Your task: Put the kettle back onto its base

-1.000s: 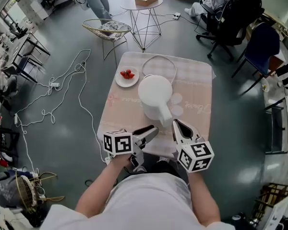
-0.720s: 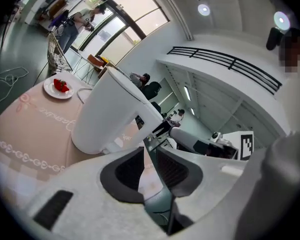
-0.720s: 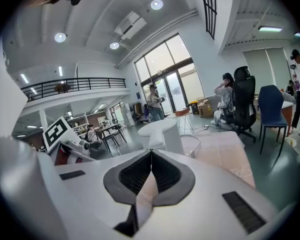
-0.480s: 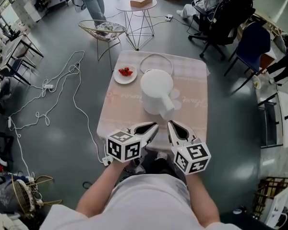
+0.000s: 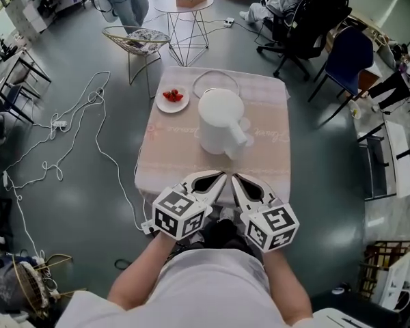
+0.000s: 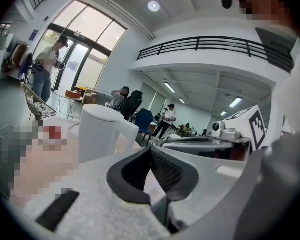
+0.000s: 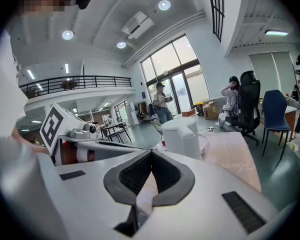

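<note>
Standing upright near the middle of the counter [image 5: 273, 118] is the white kettle [image 5: 219, 118] (whatever sits under it is hidden by its own body). A white cord [image 5: 215, 79] loops on the cloth just behind it, and a small plate [image 5: 172, 98] of red fruit lies to its left, near the far corner. Both tools hover side by side over the near edge of the counter, apart from the kettle and touching nothing. The left tongs [image 5: 223, 176] are pressed together with nothing between them. The right tongs [image 5: 234, 178] likewise meet tip to tip, empty. Each one's marker cube sits close in front of the person's chest.
</note>
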Action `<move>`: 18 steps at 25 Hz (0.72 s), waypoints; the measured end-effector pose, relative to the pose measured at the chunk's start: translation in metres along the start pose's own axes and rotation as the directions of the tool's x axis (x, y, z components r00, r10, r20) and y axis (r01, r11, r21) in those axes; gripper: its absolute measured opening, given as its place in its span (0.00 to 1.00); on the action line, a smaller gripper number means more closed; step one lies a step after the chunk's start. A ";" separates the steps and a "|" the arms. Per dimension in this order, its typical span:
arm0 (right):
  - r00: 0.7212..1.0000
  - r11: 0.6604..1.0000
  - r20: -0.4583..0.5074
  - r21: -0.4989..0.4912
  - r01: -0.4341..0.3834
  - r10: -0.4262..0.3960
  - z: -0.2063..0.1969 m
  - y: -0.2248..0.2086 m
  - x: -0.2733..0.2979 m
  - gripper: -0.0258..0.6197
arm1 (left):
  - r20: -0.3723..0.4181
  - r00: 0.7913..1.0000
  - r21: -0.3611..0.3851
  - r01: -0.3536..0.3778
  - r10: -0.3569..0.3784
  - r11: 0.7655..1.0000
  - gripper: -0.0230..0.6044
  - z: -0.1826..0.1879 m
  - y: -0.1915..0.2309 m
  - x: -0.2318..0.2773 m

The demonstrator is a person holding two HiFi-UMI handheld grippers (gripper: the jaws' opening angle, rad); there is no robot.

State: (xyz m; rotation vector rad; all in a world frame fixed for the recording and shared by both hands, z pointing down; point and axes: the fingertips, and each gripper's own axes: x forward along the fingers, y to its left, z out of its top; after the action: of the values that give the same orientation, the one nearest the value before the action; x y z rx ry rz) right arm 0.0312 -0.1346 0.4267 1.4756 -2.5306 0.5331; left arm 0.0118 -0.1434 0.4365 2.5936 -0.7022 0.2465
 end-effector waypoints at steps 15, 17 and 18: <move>0.998 0.999 0.046 -0.035 -0.029 0.030 -0.002 0.020 -0.014 0.05 | -0.020 0.998 0.057 0.062 -0.061 0.996 0.05 -0.004 -0.014 -0.013; 0.999 0.999 0.045 -0.034 -0.025 0.026 -0.004 0.020 -0.015 0.04 | -0.024 0.998 0.062 0.065 -0.064 0.996 0.05 -0.005 -0.015 -0.013; 0.999 0.999 0.045 -0.032 -0.023 0.024 -0.005 0.020 -0.016 0.05 | -0.026 0.998 0.064 0.066 -0.065 0.996 0.05 -0.005 -0.015 -0.013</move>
State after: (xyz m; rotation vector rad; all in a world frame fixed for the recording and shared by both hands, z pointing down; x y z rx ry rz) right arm 0.0216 -0.1114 0.4216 1.4648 -2.5814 0.4657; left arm 0.0077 -0.1235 0.4320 2.6652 -0.6090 0.2839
